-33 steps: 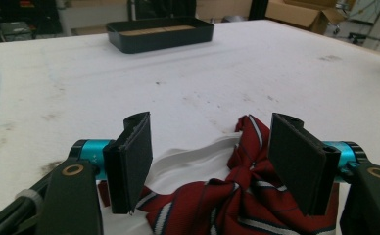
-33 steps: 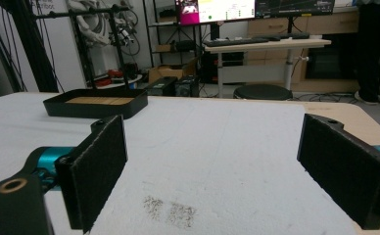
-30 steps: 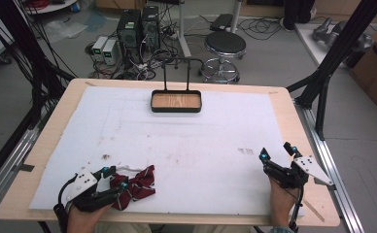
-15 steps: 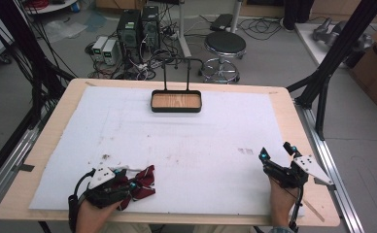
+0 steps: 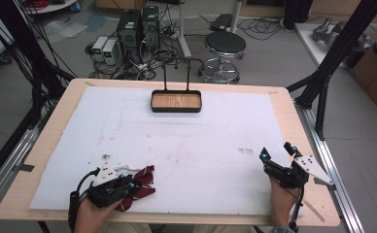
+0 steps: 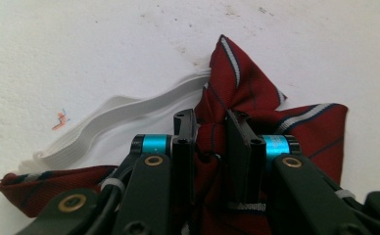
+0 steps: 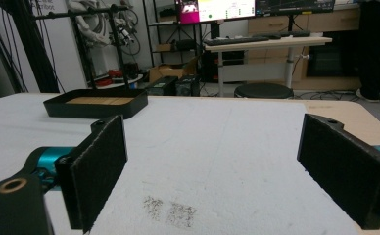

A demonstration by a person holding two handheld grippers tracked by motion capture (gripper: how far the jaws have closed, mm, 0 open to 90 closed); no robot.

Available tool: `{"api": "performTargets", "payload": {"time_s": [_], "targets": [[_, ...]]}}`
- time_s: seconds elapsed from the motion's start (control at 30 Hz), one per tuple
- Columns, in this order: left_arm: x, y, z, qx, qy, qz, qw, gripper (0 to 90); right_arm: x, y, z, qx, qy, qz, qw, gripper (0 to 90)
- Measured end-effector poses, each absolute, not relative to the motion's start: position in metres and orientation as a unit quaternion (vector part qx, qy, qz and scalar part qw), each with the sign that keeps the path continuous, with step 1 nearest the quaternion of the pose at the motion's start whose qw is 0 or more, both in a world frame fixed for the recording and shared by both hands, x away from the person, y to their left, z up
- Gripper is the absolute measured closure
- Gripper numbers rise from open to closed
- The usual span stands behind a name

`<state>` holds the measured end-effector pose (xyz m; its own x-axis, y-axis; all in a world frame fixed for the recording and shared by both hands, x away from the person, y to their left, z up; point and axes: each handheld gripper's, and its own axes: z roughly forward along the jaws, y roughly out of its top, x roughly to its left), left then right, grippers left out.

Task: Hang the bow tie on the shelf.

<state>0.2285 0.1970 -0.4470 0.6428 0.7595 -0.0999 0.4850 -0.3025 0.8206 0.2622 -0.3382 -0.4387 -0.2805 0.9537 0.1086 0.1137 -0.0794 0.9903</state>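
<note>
Looked woven and faintly silky: dark red striped cloth [image 6: 256,122] pinched between the left gripper [image 6: 212,129] jaws, matt black plastic with glossy teal metal collars. Lay ribbed and matt left of those jaws: white elastic band [image 6: 124,115]. Seemed rough, foam-like and stained under both: white worktop [image 5: 201,145] sheet. Appeared coarse and felt-like: pads of the right gripper [image 7: 212,166]. Showed wood grain beyond its jaws: black-rimmed tray [image 7: 97,103].
</note>
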Motion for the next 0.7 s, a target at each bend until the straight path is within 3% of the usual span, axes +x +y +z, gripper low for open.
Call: {"api": "performTargets", "payload": {"time_s": [0.3, 0.7], "targets": [[0.255, 0.199, -0.391, 0.755, 0.361, 0.164, 0.522, 74.5, 0.263, -0.339, -0.439, 0.469, 0.567, 0.564, 0.374, 10.3], [0.321, 0.176, -0.344, 0.767, 0.286, 0.149, 0.554, 74.4, 0.263, -0.340, -0.439, 0.474, 0.566, 0.564, 0.370, 10.3]]}}
